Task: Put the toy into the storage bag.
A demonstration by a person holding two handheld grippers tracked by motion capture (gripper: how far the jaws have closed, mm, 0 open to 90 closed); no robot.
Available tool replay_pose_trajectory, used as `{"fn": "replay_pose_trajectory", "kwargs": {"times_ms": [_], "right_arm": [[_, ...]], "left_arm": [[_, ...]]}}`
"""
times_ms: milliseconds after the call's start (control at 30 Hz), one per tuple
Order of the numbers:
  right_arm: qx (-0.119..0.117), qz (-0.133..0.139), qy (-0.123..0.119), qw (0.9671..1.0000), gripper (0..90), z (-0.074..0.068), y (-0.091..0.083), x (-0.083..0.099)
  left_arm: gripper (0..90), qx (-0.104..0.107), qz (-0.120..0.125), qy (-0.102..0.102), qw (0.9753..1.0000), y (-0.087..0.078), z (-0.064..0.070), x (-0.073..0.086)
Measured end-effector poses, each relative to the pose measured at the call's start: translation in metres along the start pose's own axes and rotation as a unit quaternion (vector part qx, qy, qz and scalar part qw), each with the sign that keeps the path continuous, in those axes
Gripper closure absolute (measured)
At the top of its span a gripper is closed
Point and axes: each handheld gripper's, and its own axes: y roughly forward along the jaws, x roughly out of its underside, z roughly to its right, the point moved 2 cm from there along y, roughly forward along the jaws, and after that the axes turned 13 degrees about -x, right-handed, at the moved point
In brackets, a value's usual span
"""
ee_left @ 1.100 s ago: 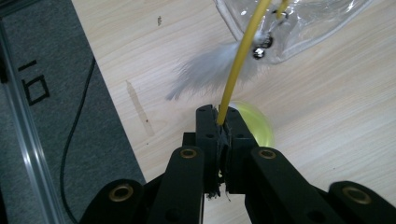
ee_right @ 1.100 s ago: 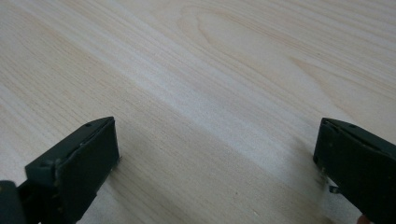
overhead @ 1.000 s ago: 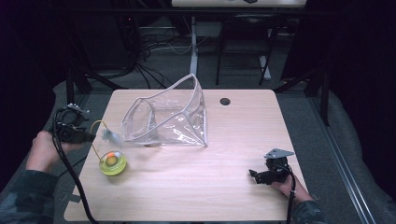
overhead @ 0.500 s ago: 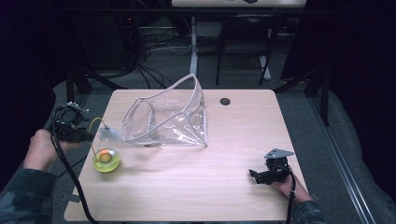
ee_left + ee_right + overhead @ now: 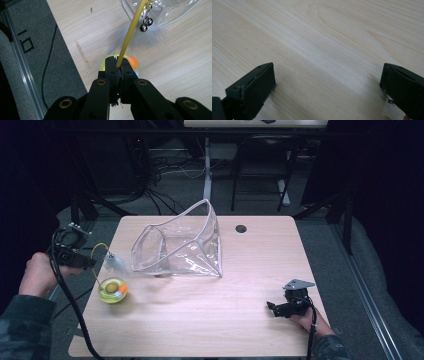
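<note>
A cat toy lies at the table's left: a yellow-green round base (image 5: 113,290) with an orange ball, and a yellow springy wand (image 5: 98,249) ending in a grey feather (image 5: 115,264) with small bells (image 5: 145,23). My left gripper (image 5: 88,263) is shut on the yellow wand (image 5: 128,37), with the base (image 5: 110,63) just beyond the jaw tips. A clear plastic bag (image 5: 180,246) stands open toward the left, its mouth next to the feather (image 5: 140,37). My right gripper (image 5: 273,308) rests low over the table's near right, open with bare wood (image 5: 324,57) between its jaws.
The wooden table (image 5: 240,330) has a dark round hole (image 5: 241,228) at the back. A grey floor with cables (image 5: 47,57) and a metal rail lies off the left edge. Chair and desk legs stand behind the table.
My left gripper has pulled the toy leftward, away from the bag's mouth. The base and feather shifted left with it. The right gripper has stayed put.
</note>
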Motion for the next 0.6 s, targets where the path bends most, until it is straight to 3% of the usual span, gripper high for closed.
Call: {"fn": "replay_pose_trajectory", "kwargs": {"times_ms": [600], "right_arm": [[0.001, -0.004, -0.001, 1.0000, 0.0, 0.000, 0.000, 0.000]], "left_arm": [[87.9, -0.007, -0.007, 0.001, 1.0000, -0.005, -0.012, -0.013]]}}
